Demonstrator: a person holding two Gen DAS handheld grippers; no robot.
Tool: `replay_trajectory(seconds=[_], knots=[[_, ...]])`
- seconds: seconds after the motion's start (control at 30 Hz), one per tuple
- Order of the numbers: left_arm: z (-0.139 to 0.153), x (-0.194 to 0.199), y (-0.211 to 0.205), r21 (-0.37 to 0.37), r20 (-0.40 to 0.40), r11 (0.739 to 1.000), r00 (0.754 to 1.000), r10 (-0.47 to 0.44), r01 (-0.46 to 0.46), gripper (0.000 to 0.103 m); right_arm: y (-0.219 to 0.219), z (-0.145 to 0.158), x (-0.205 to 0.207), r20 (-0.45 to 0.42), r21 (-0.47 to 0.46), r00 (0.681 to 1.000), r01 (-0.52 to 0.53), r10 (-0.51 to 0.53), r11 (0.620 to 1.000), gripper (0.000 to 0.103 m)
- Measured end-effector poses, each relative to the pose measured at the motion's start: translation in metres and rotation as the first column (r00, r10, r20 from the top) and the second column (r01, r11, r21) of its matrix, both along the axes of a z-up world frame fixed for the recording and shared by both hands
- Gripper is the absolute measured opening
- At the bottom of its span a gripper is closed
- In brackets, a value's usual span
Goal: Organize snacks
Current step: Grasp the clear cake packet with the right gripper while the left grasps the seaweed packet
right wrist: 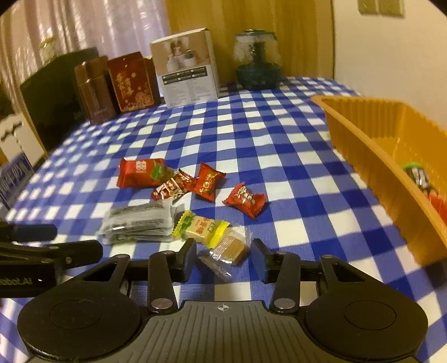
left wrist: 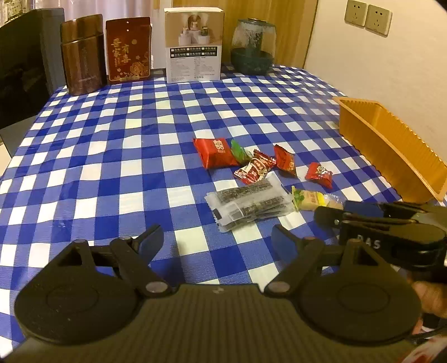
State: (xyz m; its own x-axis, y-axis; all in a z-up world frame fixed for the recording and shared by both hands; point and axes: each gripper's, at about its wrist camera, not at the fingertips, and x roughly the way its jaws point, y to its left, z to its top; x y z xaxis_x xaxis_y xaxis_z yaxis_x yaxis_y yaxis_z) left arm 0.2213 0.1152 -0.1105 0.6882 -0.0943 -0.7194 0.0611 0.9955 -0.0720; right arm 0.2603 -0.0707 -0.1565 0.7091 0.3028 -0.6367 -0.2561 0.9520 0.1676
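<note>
The surface (left wrist: 111,145) is covered with a glossy blue-and-white checked cloth that lies in shallow wrinkles, and behind it stand a pale wall with 2 sockets (left wrist: 367,17), wood-toned panelling and a light curtain. Along the far edge, from 11 to 1 o'clock in the left wrist view, stand a ribbed brown tin (left wrist: 82,53), a flat dark-red box with gold lettering (left wrist: 129,50), an upright white carton (left wrist: 194,44) and a rounded glass jar on a dark teal base (left wrist: 252,47). At 3 o'clock lies the orange tray (left wrist: 391,145), long, rectangular and fluted along its walls; the right wrist view shows a few wrapped pieces already inside it (right wrist: 421,181). The snacks lie loose near the middle of the cloth: a pillow-shaped red packet (left wrist: 213,153) with a green wrapper (left wrist: 239,150) against it, several small crinkled red candies (left wrist: 285,160), a frosted pouch of dark strips (left wrist: 251,203), and a yellow-and-green bar (right wrist: 199,229) just beside a clear-wrapped brown square (right wrist: 230,247). The left hand-held gripper (left wrist: 218,240) hangs over bare cloth at 6 o'clock of the pouch, its blue-padded jaws spread wide and holding nothing. The right hand-held gripper (right wrist: 225,262) has its jaws partly closed in, standing to either side of the clear-wrapped brown square, the pads not visibly pressing on it.
</note>
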Motion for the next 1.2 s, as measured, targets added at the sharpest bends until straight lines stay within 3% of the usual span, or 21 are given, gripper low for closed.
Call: replay_trajectory(seconds=[0.3, 0.47, 0.6, 0.77, 0.87, 0.93, 1.0, 1.07, 1.2], knots=[[-0.001, 0.001, -0.004, 0.013, 0.000, 1.000, 1.000, -0.026, 0.026, 0.083, -0.007, 0.001, -0.006, -0.009, -0.054, 1.000, 0.003, -0.003, 0.999, 0.022], [0.000, 0.010, -0.012, 0.082, 0.026, 0.992, 0.995, -0.099, 0.097, 0.083, -0.018, 0.006, -0.011, -0.015, -0.046, 1.000, 0.016, -0.017, 0.999, 0.020], [-0.005, 0.025, -0.019, 0.139, 0.035, 0.974, 0.982, -0.187, 0.180, 0.082, -0.025, 0.009, -0.011, -0.022, -0.030, 0.999, 0.033, -0.033, 0.999, 0.021], [-0.016, 0.043, -0.031, 0.250, 0.020, 0.928, 0.956, -0.291, 0.277, 0.081, -0.030, 0.007, -0.009, -0.038, -0.016, 0.999, 0.038, -0.039, 0.999, 0.021], [-0.021, 0.053, -0.033, 0.246, 0.002, 0.910, 0.938, -0.346, 0.335, 0.079, -0.031, 0.005, -0.008, -0.047, -0.011, 0.998, 0.039, -0.039, 0.999, 0.021], [-0.024, 0.059, -0.032, 0.214, -0.006, 0.905, 0.927, -0.376, 0.368, 0.075, -0.031, 0.005, -0.008, -0.050, -0.005, 0.998, 0.042, -0.042, 0.999, 0.021], [-0.026, 0.064, -0.031, 0.176, -0.017, 0.901, 0.916, -0.400, 0.396, 0.052, -0.031, 0.005, -0.008, -0.052, -0.002, 0.998, 0.045, -0.045, 0.999, 0.021], [-0.025, 0.064, -0.030, 0.132, -0.033, 0.912, 0.921, -0.388, 0.389, 0.045, -0.031, 0.006, -0.008, -0.057, 0.005, 0.997, 0.048, -0.048, 0.999, 0.021], [-0.022, 0.053, -0.034, 0.118, -0.061, 0.928, 0.936, -0.348, 0.353, 0.037, -0.032, 0.008, -0.009, -0.061, 0.020, 0.997, 0.049, -0.047, 0.999, 0.021]])
